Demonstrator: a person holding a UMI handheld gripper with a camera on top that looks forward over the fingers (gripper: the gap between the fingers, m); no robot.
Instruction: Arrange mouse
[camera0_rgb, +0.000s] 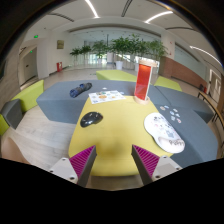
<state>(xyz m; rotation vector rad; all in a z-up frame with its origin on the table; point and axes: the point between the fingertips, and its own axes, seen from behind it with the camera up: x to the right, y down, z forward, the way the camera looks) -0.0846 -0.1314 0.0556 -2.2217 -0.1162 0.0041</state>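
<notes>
Ahead, we see the mouse (91, 119) on bare yellow table (115, 135), well beyond our parted gripper (115, 160).

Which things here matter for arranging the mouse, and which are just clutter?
For the job:
mouse, ahead-left of the fingers
gripper, open, holding nothing

Lying about:
white palette-like tray
red box
papers
dark object farther back
</notes>
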